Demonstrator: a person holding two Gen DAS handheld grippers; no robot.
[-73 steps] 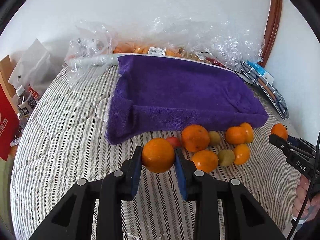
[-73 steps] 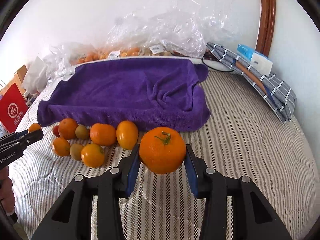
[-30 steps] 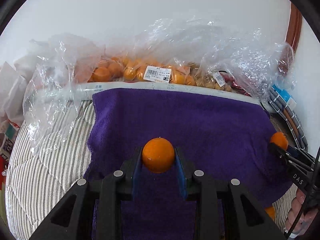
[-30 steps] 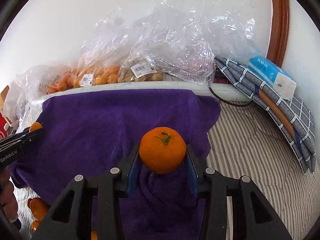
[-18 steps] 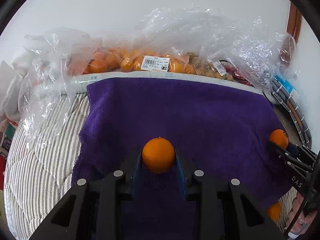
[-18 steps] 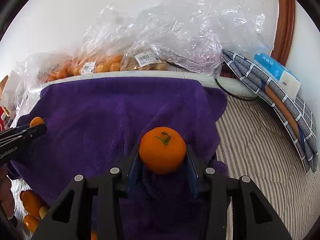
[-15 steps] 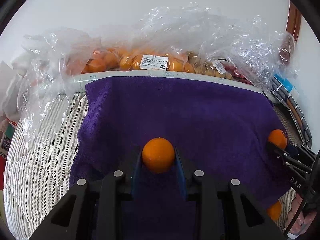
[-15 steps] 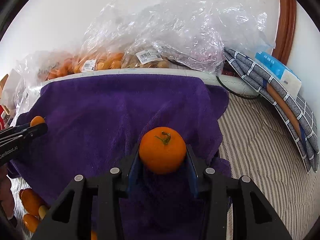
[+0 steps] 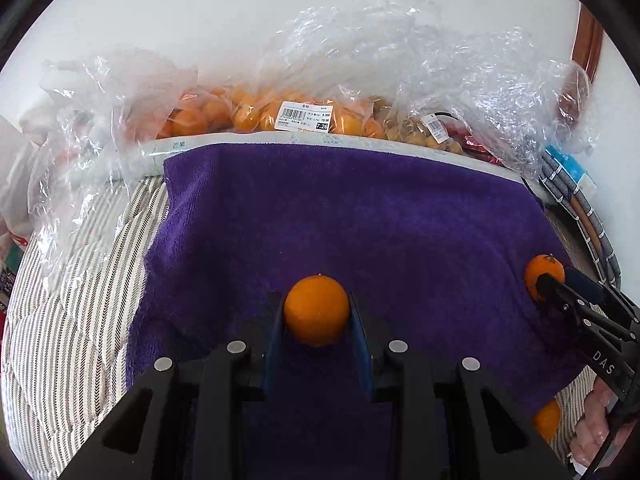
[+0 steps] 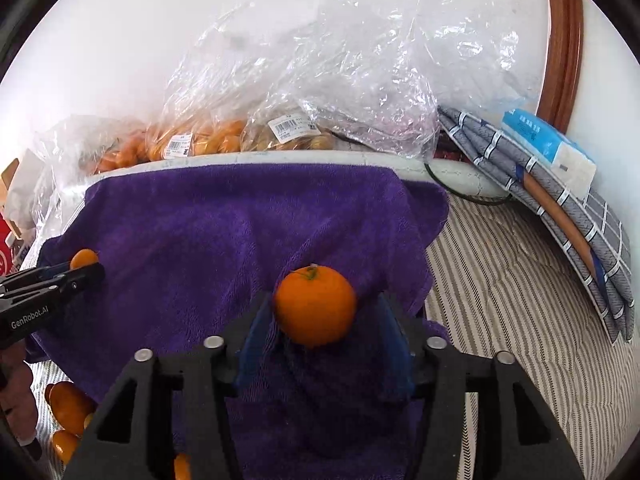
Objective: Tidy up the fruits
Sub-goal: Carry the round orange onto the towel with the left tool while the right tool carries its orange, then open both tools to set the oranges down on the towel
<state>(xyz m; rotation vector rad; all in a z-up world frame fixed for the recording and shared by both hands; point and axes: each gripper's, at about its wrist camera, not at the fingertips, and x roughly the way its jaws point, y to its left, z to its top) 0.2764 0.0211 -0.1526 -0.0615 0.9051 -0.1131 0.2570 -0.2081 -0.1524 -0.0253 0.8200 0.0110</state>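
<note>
My left gripper (image 9: 316,309) is shut on a small smooth orange (image 9: 317,312), held low over the purple towel (image 9: 360,208). In the right wrist view, that gripper (image 10: 86,270) and its orange (image 10: 83,258) show at the left edge. My right gripper (image 10: 322,312) has its jaws opening around a larger orange with a green stem (image 10: 315,305). The right pad stands clear of the fruit, and the left pad is at its side. This orange rests against a fold of the towel (image 10: 200,240). In the left wrist view it (image 9: 544,270) sits at the right gripper's tips.
Clear plastic bags of fruit (image 9: 304,108) line the wall behind the towel. A folded grey checked cloth (image 10: 560,208) and a blue tissue pack (image 10: 548,144) lie at the right. Loose oranges (image 10: 68,400) sit on the striped bedcover (image 10: 520,300) at lower left.
The right gripper's jaws have spread apart and its orange no longer fills the gap. The left gripper still grips its orange and has hardly moved.
</note>
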